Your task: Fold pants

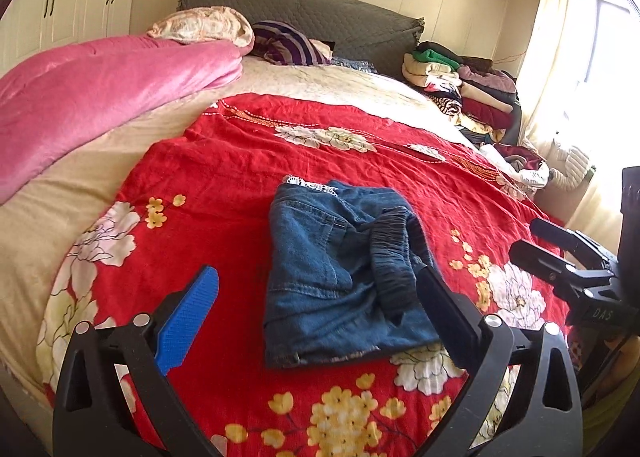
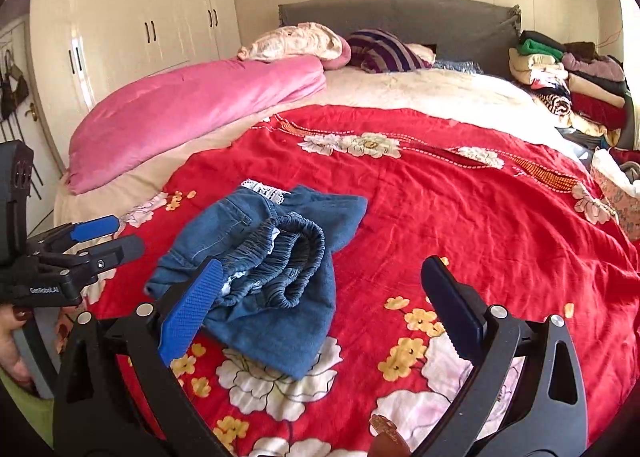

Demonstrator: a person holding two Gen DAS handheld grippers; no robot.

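Note:
Small blue denim pants [image 1: 320,277] lie folded in a compact bundle on the red flowered bedspread [image 1: 224,161]. Their dark elastic waistband [image 1: 390,257] sits on top and white lace shows at the far edge. My left gripper [image 1: 317,271] hovers open above the bundle's near side, its blue pad to the left and its black finger over the waistband, holding nothing. In the right wrist view the pants [image 2: 276,321] lie left of centre. My right gripper [image 2: 323,264] is open and empty, its blue pad at the bundle's near left edge. Each gripper also appears in the other's view: the right gripper [image 1: 526,236] and the left gripper [image 2: 122,236].
A pink quilt [image 1: 92,97] lies rolled along the bed's left side, with pillows [image 1: 208,25] and a grey headboard [image 1: 320,17] beyond. A stack of folded clothes [image 1: 460,93] stands at the far right by the curtain. White wardrobes [image 2: 132,25] fill the left wall. A hand [image 2: 16,321] holds the left gripper.

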